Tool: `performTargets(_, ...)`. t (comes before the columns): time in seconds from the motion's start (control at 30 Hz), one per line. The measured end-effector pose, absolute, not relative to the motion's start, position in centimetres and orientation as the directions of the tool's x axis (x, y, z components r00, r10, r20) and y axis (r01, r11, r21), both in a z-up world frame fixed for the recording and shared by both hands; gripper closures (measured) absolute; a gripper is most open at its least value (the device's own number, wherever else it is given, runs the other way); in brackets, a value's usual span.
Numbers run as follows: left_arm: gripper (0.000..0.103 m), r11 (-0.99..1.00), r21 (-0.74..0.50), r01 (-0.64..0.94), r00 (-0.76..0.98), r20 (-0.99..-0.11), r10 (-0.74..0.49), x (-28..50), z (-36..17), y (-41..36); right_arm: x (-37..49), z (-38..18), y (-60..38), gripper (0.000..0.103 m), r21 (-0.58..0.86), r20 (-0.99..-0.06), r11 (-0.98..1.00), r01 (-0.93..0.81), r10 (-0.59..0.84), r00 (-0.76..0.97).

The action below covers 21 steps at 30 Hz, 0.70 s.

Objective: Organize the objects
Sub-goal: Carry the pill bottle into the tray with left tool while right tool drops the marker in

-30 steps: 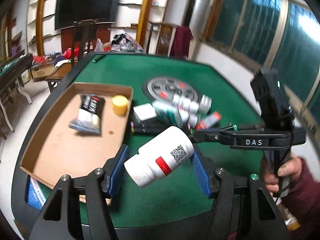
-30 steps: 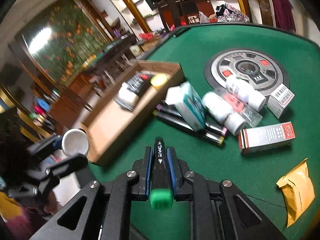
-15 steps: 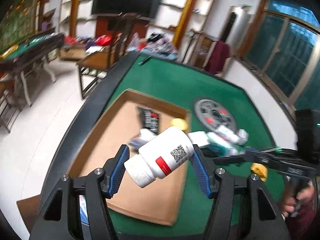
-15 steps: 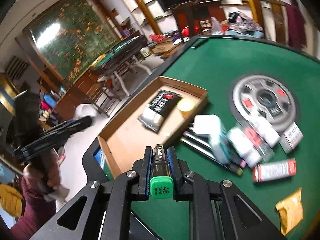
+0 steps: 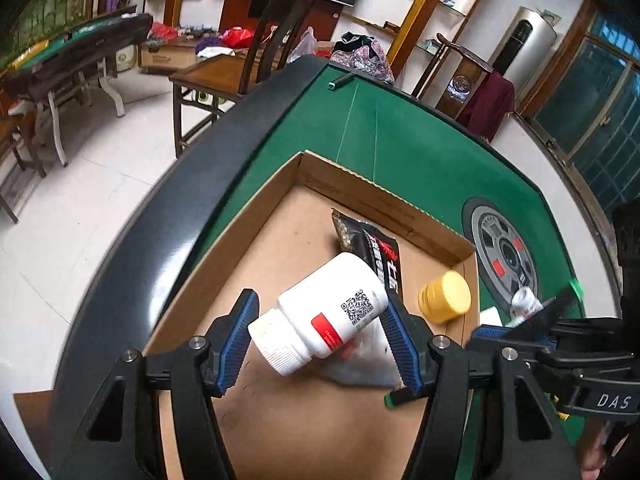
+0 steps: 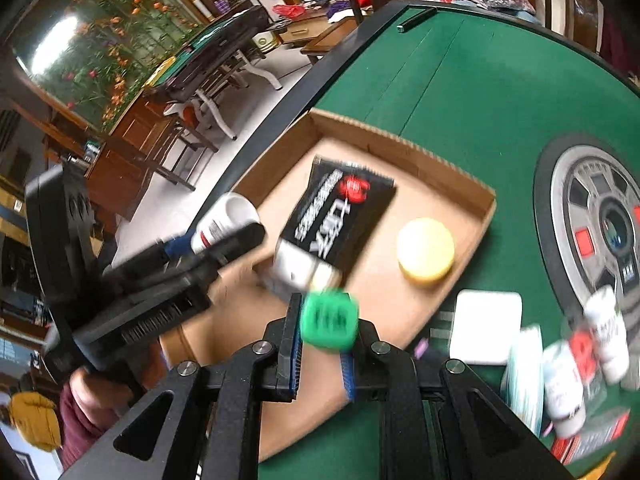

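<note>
Between the blue ribbed pads of the left gripper (image 5: 318,338) sits a white plastic bottle (image 5: 328,316), clamped across its smooth round body. The bottle lies tilted, its ridged white cap toward the lower left, with a red label patch and a square printed code facing the camera. The left gripper points steeply down over the cardboard tray (image 5: 256,248), so the bottle hangs above the tray floor, nearer the tray's near edge than its far wall.

The right gripper (image 6: 320,344) is clenched on a marker (image 6: 329,324), whose square green end cap faces the camera between narrow blue pads; the marker body is hidden behind the cap. This gripper also tilts down, over the near right part of the tray. A hand (image 6: 94,392) in a dark red sleeve holds the black handle of the left gripper at the lower left of the right wrist view.

The tray is shallow, brown corrugated card with low upright walls, resting on the green felt tabletop (image 5: 400,140) near its left edge. Inside it lie a flat black glossy packet (image 6: 340,216) with a clear lower end, and a round yellow lid (image 6: 426,256) in the tray's right corner. On the felt beyond the tray's right wall are a white square box (image 6: 486,328), blurred white bottles (image 6: 608,332), and a grey round disc (image 5: 502,256) set into the tabletop.
</note>
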<state>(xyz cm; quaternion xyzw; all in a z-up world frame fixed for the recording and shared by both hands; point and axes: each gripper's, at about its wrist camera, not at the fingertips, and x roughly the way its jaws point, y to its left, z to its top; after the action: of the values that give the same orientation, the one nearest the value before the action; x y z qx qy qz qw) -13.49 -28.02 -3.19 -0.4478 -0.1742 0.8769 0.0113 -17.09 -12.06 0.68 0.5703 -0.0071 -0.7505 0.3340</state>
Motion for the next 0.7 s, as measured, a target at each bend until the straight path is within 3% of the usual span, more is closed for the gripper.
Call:
performTargets(0.13,0.041,-0.923,-0.357,0.144,-0.616,-0.762,0.199,-14.1,-3.9,-28.3,-19.0,-0.1,-13.3,0.085,0.367,-0.867,-0.796,0.481,-0.480,-0.132)
performTargets(0.3,0.022,-0.879,-0.420,0.226,-0.642,-0.743,0.190,-13.4,-4.9,-29.7,-20.9,-2.2,-13.9,0.084,0.345,-0.891,-0.830,0.437,-0.437,-0.126)
performTargets(0.37,0.022,-0.859,-0.436,0.268,-0.633,-0.752,0.184,-13.1,-5.5,-30.3,-21.4,-2.8,-13.6,0.083,0.360,-0.890,-0.838,0.411,-0.440,-0.119)
performTargets(0.43,0.021,-0.865,-0.415,0.282,-0.624,-0.764,0.163,-12.9,-5.5,-30.0,-21.5,-2.6,-12.8,0.065,0.369,-0.881,-0.845,0.387,-0.450,-0.144)
performTargets(0.53,0.021,-0.866,-0.386,0.317,-0.580,-0.801,0.144,-12.5,-6.3,-29.1,-21.0,-1.2,-11.1,0.051,0.406,-0.841,-0.835,0.373,-0.500,-0.205)
performTargets(0.63,0.020,-0.881,-0.351,0.318,-0.569,-0.814,0.119,-11.8,-6.2,-28.0,-19.6,0.5,-8.6,0.039,0.426,-0.806,-0.827,0.367,-0.531,-0.262)
performTargets(0.7,0.020,-0.886,-0.342,0.312,-0.568,-0.815,0.115,-11.1,-6.1,-27.3,-18.6,1.5,-7.0,0.038,0.425,-0.791,-0.825,0.373,-0.539,-0.290)
